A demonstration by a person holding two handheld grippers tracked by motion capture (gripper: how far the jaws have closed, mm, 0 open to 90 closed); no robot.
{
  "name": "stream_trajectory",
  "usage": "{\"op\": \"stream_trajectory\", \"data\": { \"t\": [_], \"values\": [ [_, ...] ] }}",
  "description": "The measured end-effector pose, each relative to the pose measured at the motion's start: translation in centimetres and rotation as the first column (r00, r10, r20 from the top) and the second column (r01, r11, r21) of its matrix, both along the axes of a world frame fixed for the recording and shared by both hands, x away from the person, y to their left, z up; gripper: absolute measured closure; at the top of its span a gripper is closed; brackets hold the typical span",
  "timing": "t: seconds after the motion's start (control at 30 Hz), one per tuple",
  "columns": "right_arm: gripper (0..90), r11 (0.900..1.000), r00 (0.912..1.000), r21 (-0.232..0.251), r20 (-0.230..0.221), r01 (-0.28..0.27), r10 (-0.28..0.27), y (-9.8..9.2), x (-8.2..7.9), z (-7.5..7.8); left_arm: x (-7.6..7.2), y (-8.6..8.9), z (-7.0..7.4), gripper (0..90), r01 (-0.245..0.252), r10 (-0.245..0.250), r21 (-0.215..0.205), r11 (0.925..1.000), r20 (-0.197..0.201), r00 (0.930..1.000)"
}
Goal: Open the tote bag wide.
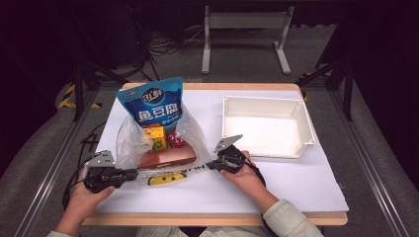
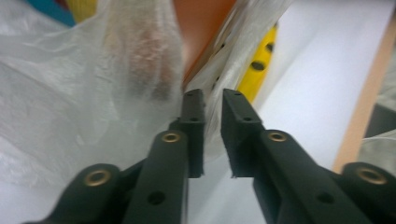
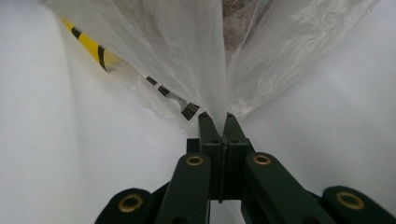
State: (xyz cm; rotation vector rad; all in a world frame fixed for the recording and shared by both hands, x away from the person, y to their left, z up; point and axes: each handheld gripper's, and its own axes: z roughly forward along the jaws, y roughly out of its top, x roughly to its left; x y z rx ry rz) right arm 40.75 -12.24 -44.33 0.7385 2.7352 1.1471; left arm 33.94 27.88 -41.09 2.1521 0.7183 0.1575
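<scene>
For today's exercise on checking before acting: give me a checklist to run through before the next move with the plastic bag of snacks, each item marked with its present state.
1. Right tool clamped on the plastic bag: ok, jaws shut on the film.
2. Left tool gripping the bag: not ok, a gap shows between the jaws with the film in it.
3. Snacks inside the bag, including the blue packet: ok, though the packet pokes out the far end.
4. White bin empty and upright: ok.
5. Bag resting flat on the table: ok.
6. Whether the bag is torn: cannot tell.
</scene>
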Motion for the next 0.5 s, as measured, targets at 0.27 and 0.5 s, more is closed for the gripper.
{"op": "stream_trajectory", "data": {
  "t": [0.27, 0.5],
  "values": [
    [89.9, 1.0, 1.0, 0.004, 0.0, 0.001, -0.001, 0.0, 0.0, 0.0, -1.6, -0.1, 2.5, 64.2, 0.023, -0.013, -0.083, 0.9963, 0.115, 0.9933],
    [89.9, 1.0, 1.0, 0.01, 0.0, -0.001, 0.001, -0.1, 0.0, -0.1, -2.4, 0.2, 4.0, 59.5, 0.004, 0.021, -0.146, 0.9892, 0.172, 0.9849]
  ]
}}
